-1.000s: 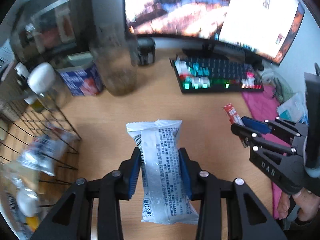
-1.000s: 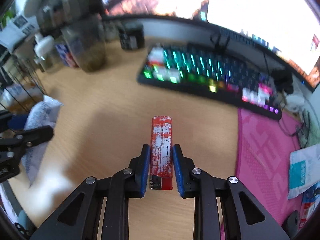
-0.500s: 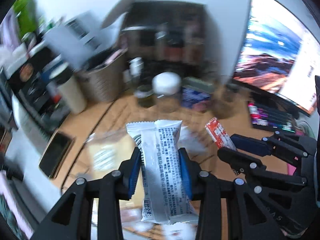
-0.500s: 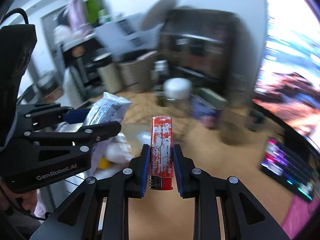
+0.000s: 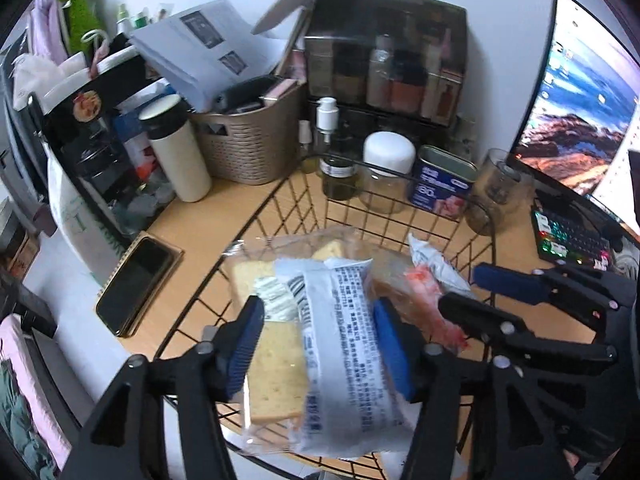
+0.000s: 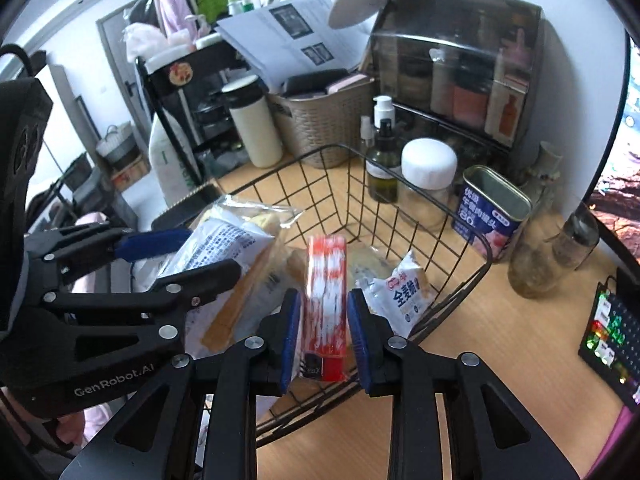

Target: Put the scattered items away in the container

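We see the wire basket (image 6: 472, 248) on the tabletop (image 6: 500, 360); snack packets (image 6: 404, 292) lie in it; behind it a jar (image 6: 428, 176); right of it the keyboard (image 6: 612, 332); left of it a phone (image 5: 136, 280).

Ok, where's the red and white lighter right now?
In the right wrist view, the lighter sits upright between the right gripper's opening jaws, over the wire basket, left of a white snack packet.

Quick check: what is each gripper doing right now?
Left gripper: jaws opening, white snack packet between them, over the basket.
Right gripper: jaws opening, red lighter between them.
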`<state>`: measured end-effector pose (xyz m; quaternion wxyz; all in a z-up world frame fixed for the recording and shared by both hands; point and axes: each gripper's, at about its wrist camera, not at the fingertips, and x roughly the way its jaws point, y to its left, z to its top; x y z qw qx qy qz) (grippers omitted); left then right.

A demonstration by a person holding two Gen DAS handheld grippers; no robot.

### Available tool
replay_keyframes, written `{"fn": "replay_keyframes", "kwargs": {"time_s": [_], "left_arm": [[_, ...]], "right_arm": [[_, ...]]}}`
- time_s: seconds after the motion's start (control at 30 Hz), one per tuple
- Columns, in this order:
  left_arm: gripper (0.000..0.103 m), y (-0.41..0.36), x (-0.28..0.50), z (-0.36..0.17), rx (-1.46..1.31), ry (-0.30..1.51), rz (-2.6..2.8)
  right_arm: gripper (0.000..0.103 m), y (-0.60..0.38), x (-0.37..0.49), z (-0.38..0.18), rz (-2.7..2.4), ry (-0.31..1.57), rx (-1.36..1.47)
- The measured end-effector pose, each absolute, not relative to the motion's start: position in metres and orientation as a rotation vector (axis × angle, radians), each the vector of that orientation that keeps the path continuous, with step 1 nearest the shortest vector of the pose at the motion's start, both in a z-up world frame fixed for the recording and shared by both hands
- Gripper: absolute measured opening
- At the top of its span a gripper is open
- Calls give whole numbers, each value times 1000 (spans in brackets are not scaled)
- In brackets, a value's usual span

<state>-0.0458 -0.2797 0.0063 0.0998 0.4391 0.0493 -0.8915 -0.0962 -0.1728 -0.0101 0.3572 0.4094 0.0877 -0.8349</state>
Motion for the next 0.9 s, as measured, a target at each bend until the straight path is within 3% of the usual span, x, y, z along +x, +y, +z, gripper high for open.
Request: {"fn": "replay_keyframes", "kwargs": {"time_s": [0.17, 0.5, 0.7, 0.9], "left_arm": [[69, -278, -42, 11, 1293, 137, -2640], [71, -253, -33, 31, 1242, 86, -2691], [75, -196, -18, 46, 1246, 73, -2825], [77, -123, 6, 39, 1341, -60, -2927]], "right_arm": [[49, -166, -95, -5, -2176, 209, 1055], [51, -131, -80, 12, -2231, 178, 1032], [54, -66, -46, 31, -2397, 162, 1032], [54, 19, -1, 31, -2637, 81, 1147]]}}
